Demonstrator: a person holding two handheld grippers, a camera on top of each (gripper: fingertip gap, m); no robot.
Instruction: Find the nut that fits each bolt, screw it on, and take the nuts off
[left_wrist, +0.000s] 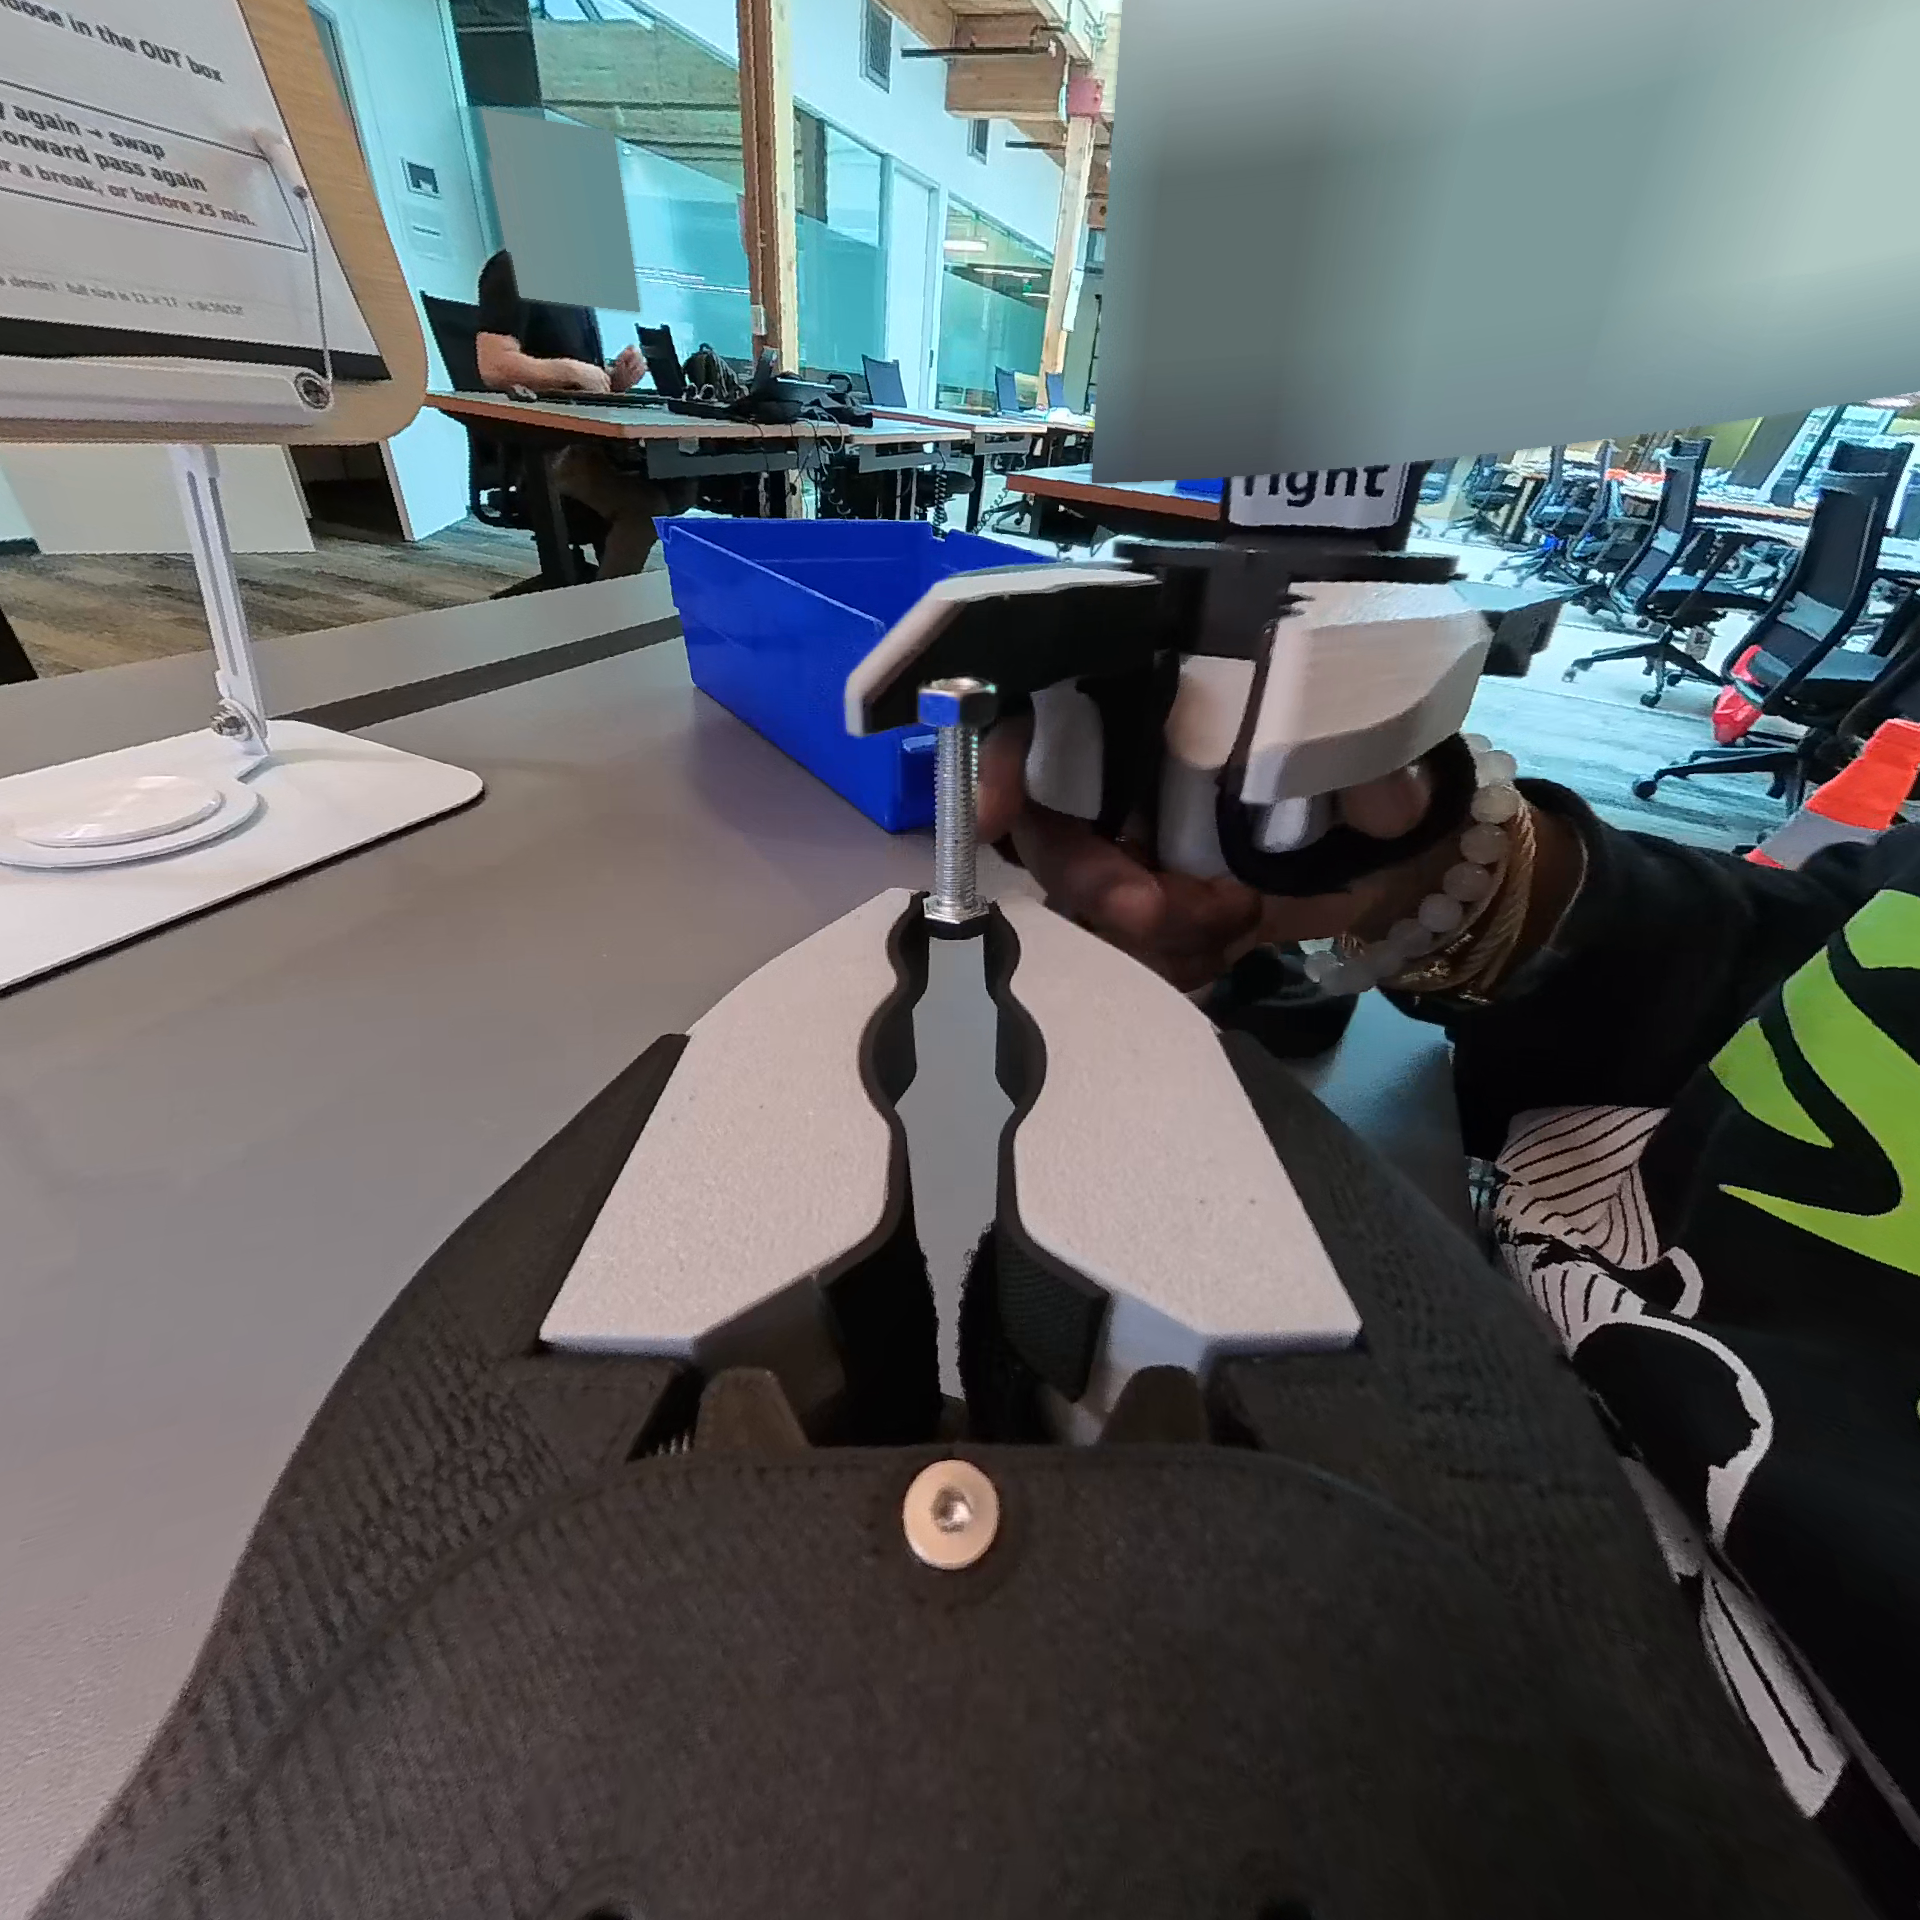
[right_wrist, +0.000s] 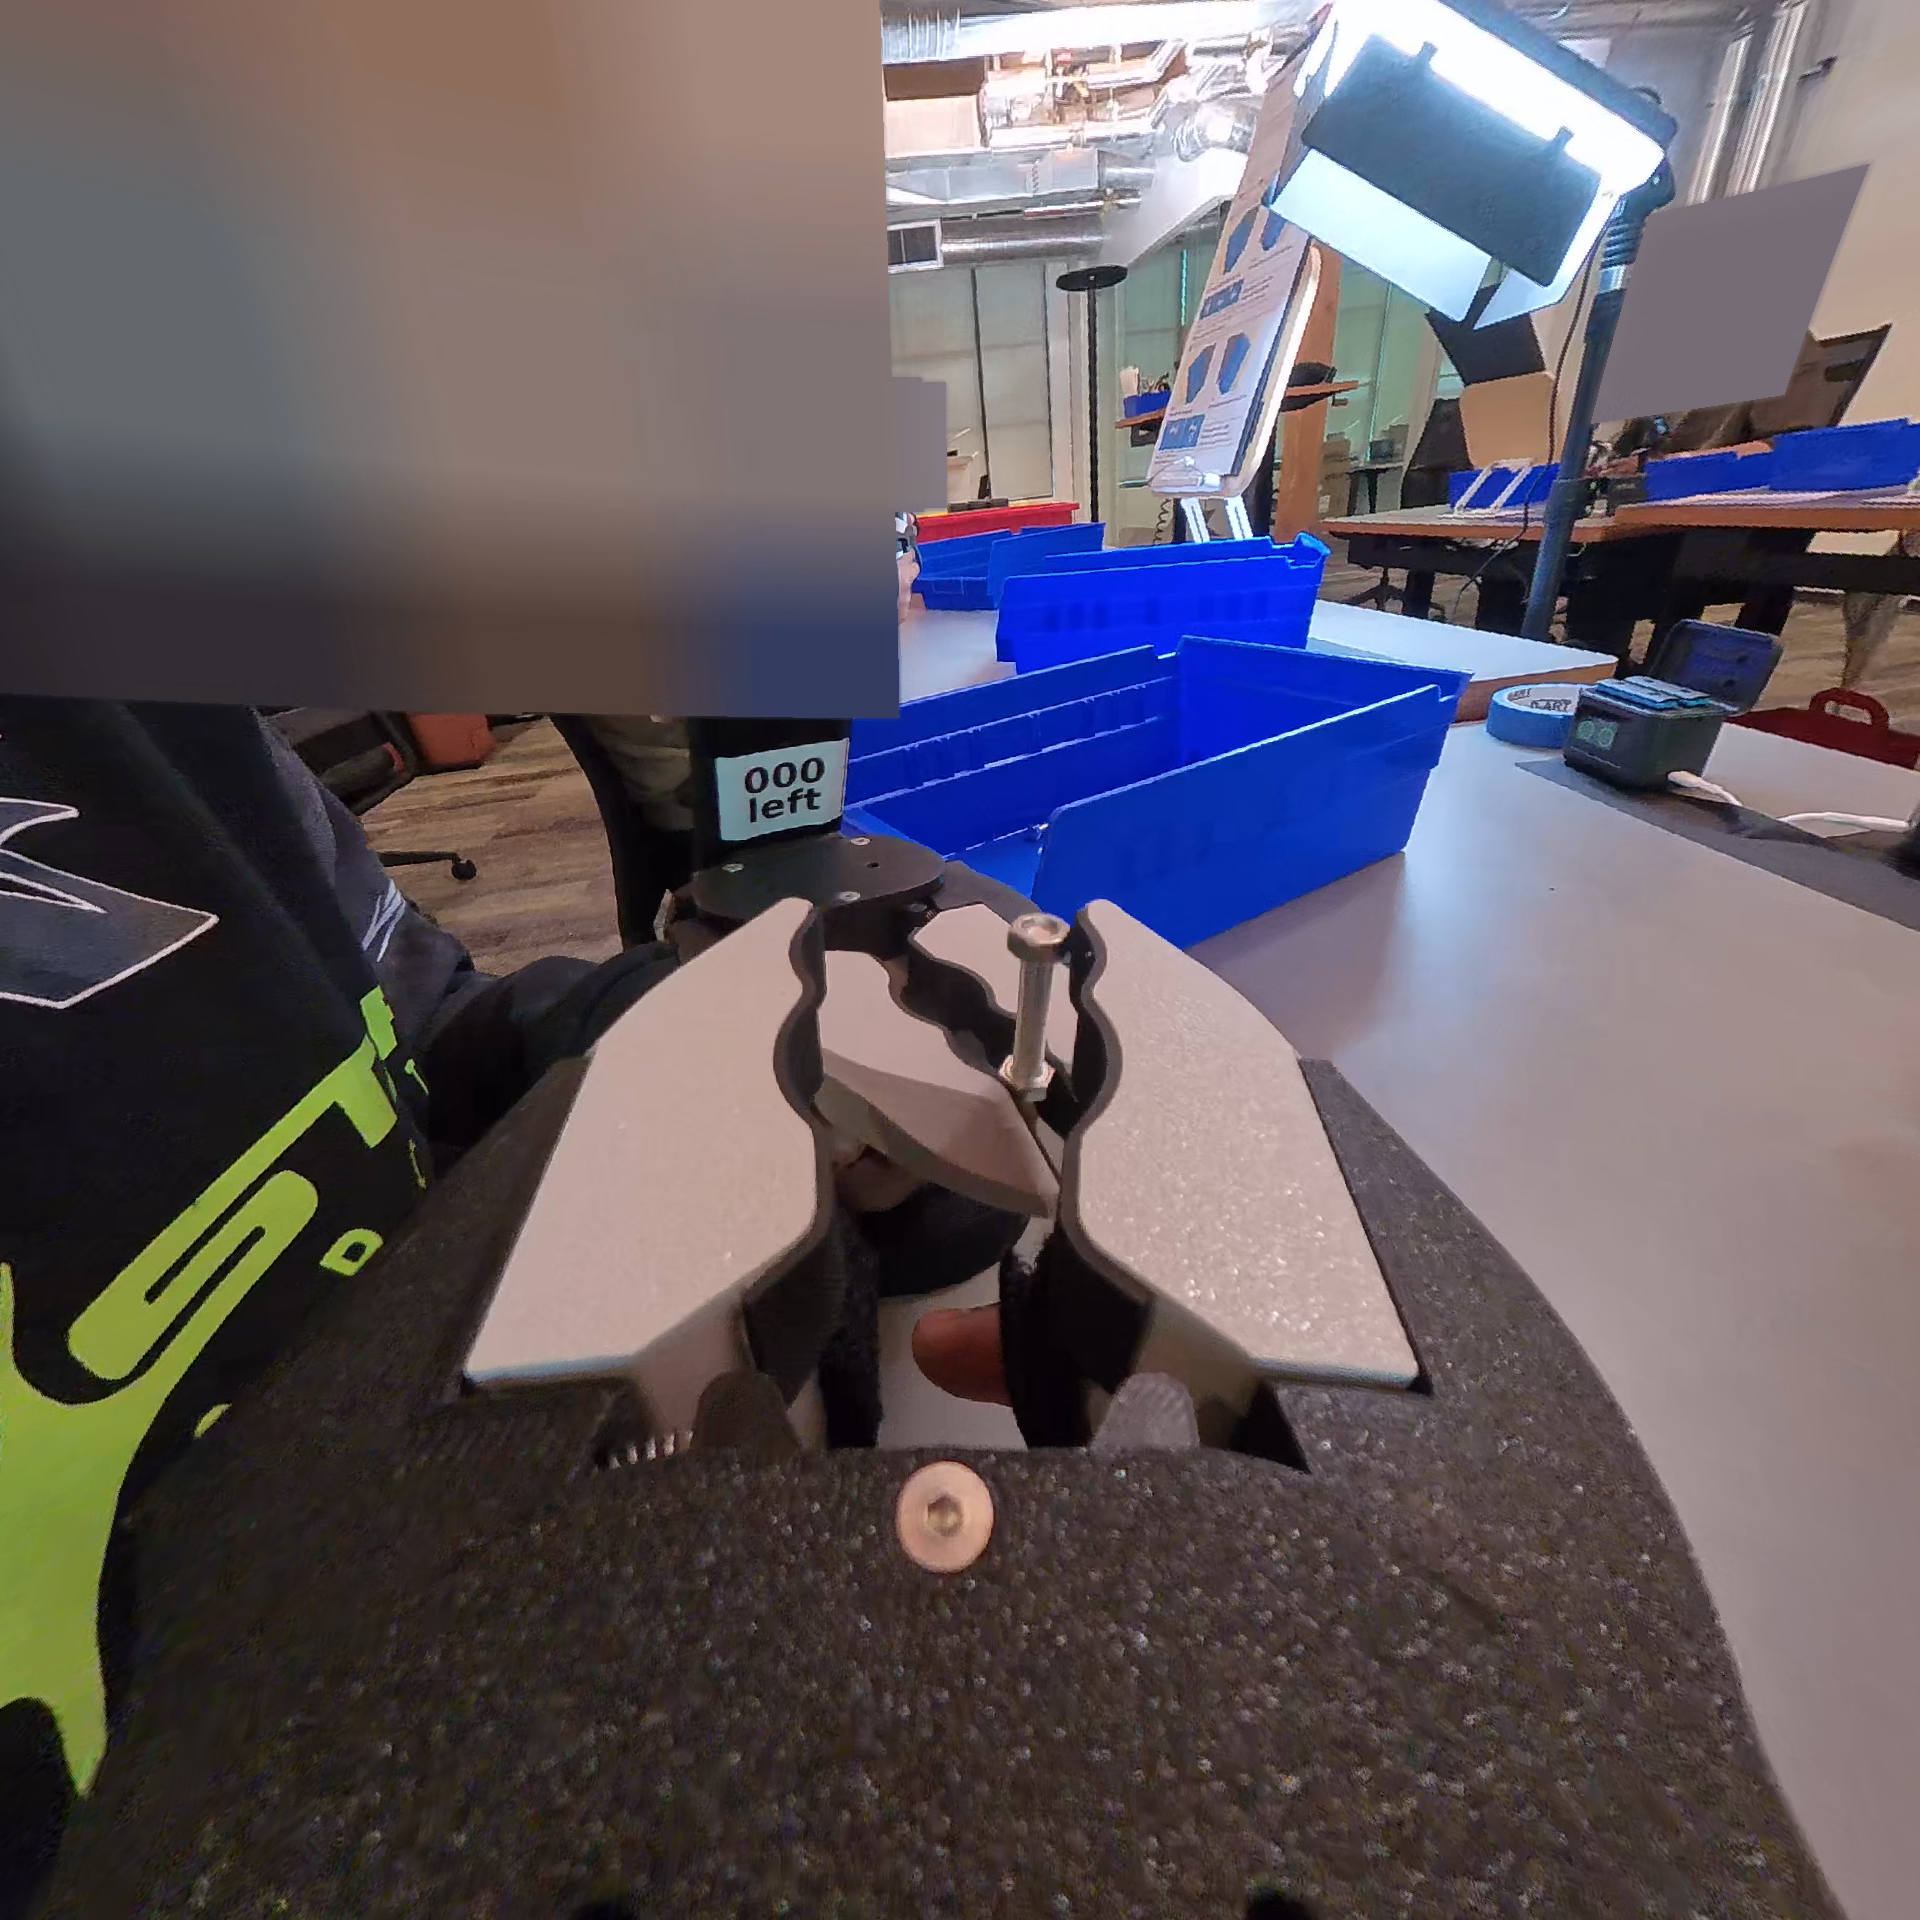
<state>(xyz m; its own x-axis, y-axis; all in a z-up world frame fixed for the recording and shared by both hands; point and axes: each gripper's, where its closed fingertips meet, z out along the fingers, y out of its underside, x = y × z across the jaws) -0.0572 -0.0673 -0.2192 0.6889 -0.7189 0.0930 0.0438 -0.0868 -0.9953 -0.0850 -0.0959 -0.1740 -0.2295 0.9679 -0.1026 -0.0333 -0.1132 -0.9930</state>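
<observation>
Left tool (left_wrist: 957, 914) clamps the silver hex nut (left_wrist: 957, 910); right tool (right_wrist: 940, 1013) stands wide around the upright threaded steel bolt (left_wrist: 956, 795). Advise closing squarely on the head before turning.

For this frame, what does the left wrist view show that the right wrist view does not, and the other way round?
Only the left wrist view: a white tabletop stand holding a printed sheet, and a pale beaded bracelet on the person's wrist.
Only the right wrist view: a lit black panel lamp and a roll of blue tape.
Both: the upright silver threaded bolt, the left gripper shut on the silver hex nut at its lower end, the right gripper open beside the bolt's head, and the grey table.
</observation>
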